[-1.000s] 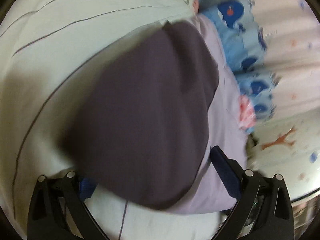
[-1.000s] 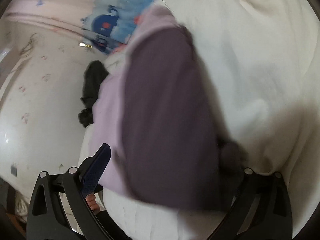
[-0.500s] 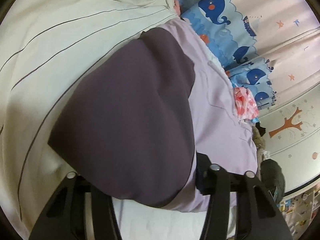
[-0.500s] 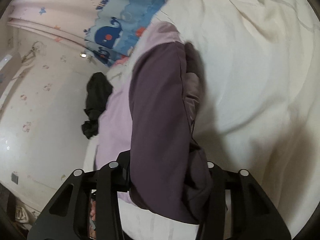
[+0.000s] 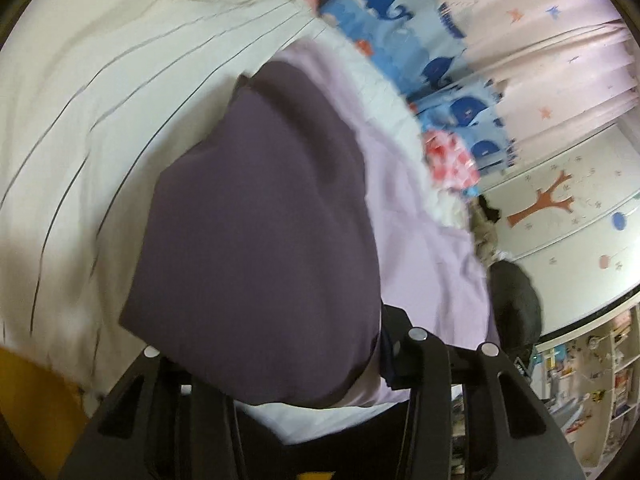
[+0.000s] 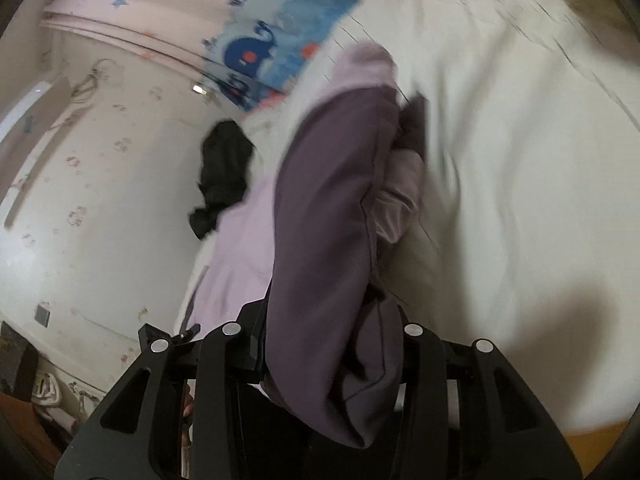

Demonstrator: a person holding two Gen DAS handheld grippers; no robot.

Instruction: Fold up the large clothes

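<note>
Right gripper (image 6: 320,332) clamping dark purple garment (image 6: 328,208), lilac lining (image 6: 236,264) hanging at its left, white bedding (image 6: 520,184) lying beneath, black cloth (image 6: 224,176) lying beside whale-print fabric (image 6: 276,40)

Pretty clearly a kid's bedroom at home: a bed with a white striped duvet (image 5: 120,92), a blue whale-print blanket (image 5: 404,28), pale pink star curtains (image 5: 560,52), wallpaper with a little tree (image 5: 548,204), and cluttered shelves (image 5: 600,372) off in the corner.
</note>
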